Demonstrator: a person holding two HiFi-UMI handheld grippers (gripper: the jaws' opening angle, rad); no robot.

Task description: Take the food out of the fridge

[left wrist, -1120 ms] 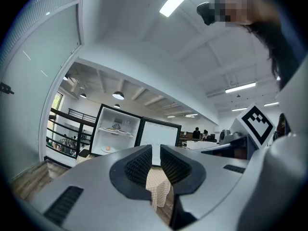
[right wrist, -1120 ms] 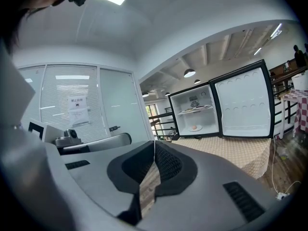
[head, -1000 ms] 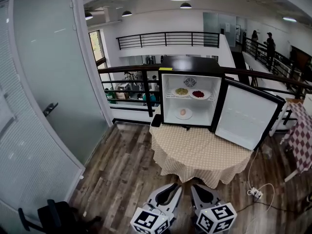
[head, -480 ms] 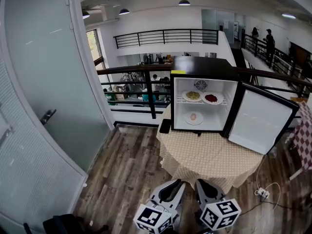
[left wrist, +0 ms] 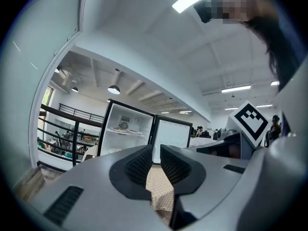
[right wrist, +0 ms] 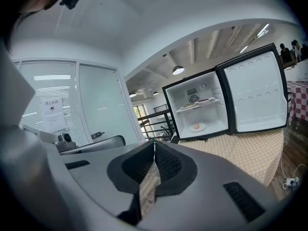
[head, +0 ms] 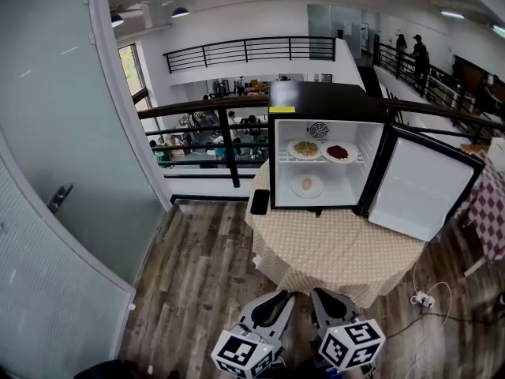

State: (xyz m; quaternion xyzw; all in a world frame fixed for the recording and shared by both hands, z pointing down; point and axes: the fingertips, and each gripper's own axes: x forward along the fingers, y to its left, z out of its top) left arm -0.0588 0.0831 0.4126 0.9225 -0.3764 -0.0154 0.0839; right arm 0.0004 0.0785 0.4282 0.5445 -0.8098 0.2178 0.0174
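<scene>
While the left tongs (head: pixel 278 300) and the right tongs (head: pixel 322 297) hang side by side short of the table (head: pixel 339 251), I judge the step in hand to be the approach. No food is out yet. Both pairs of tongs are closed, with nothing between their pads.

The fridge (head: pixel 319 101) stands on the table, straight ahead of my tongs and well apart from them. Its door (head: pixel 418 188) stands wide open, ahead and to the right of the right tongs, so no opening step appears necessary.

Count:
- One fridge and one table.
- Three plates of food, all inside the fridge.
- Upper shelf: the yellow-food plate (head: pixel 305 149), with the red-food plate (head: pixel 338 152) just beside it.
- Fridge floor: the lower plate (head: pixel 307 185), carrying one pale round piece.
- One dark flat object (head: pixel 259 202) beside the fridge, ahead of the left tongs. I cannot identify it.

The next move probably calls for closing the distance, opening one pair of tongs, then gripping a plate by its rim and keeping it level on the way out.
</scene>
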